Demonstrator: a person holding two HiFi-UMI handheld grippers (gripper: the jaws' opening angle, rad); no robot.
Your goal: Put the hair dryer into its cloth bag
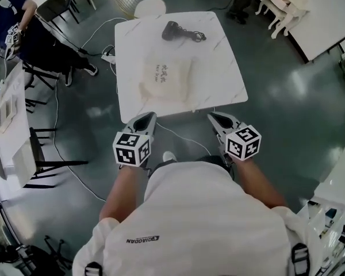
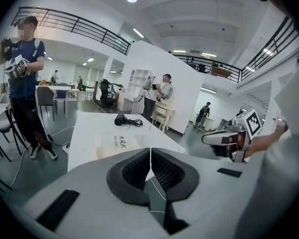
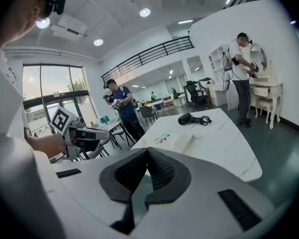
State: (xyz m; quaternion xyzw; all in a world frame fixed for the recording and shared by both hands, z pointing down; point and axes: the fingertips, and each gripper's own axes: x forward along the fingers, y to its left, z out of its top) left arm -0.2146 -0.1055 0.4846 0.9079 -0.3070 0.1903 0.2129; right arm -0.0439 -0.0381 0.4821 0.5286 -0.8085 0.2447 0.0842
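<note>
While left tongs [image 1: 149, 115] and right tongs [image 1: 212, 116] sit clenched, empty, on the near side of the bag [image 1: 167, 79], dryer [image 1: 172, 30] lies beyond the bag on worktop [image 1: 224, 79]. Advice: pinch bag mouth open first; gather cord [image 1: 194, 37] with dryer.

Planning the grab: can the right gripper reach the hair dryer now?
Probably not: the hair dryer lies far across the table, past the cloth bag; the right gripper is at its near edge.
</note>
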